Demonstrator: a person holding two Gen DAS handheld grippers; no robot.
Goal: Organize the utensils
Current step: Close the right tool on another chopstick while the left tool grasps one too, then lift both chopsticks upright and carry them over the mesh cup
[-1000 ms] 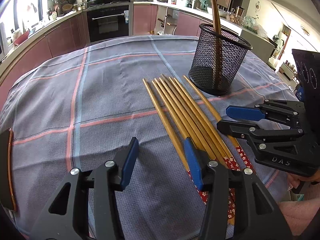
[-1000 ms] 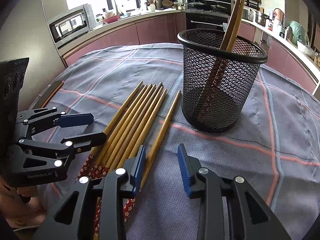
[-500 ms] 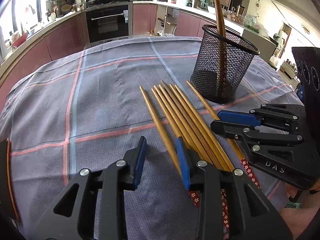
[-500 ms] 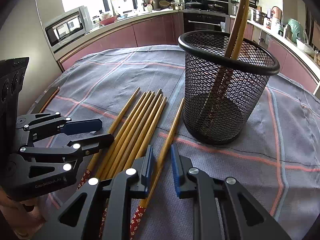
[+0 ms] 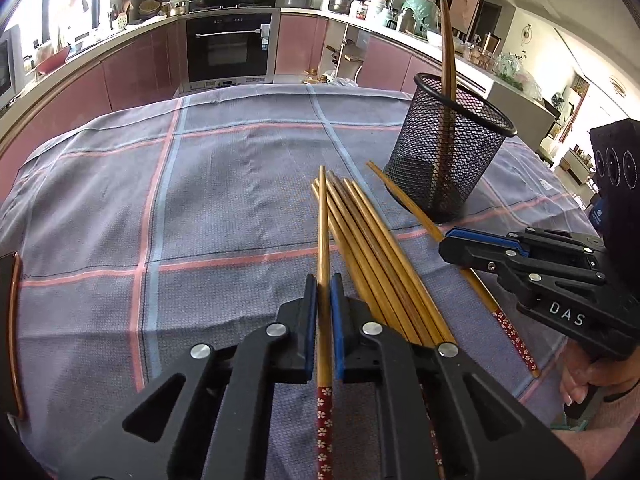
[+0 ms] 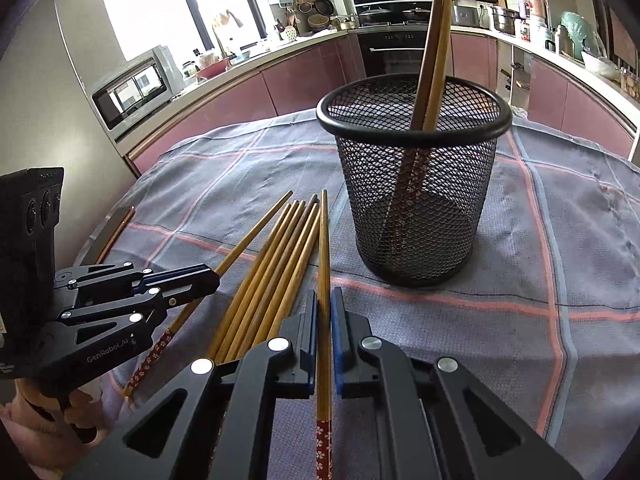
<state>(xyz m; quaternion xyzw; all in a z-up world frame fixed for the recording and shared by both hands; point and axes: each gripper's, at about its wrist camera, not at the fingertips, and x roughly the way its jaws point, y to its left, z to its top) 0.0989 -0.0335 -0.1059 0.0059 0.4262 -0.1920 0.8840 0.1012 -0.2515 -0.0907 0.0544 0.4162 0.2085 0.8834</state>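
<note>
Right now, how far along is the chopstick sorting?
Done: two chopsticks stand in the mesh holder. In hand: the left gripper and right gripper each clamp one chopstick. Left: five loose chopsticks on the tablecloth.

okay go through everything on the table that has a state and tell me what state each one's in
left tool: shut on a chopstick, jaws just closed.
right tool: shut on another chopstick, jaws just closed.
mesh holder: upright on the cloth, two chopsticks leaning inside.
loose chopsticks: lying flat, bunched side by side.
oven: door closed.
</note>
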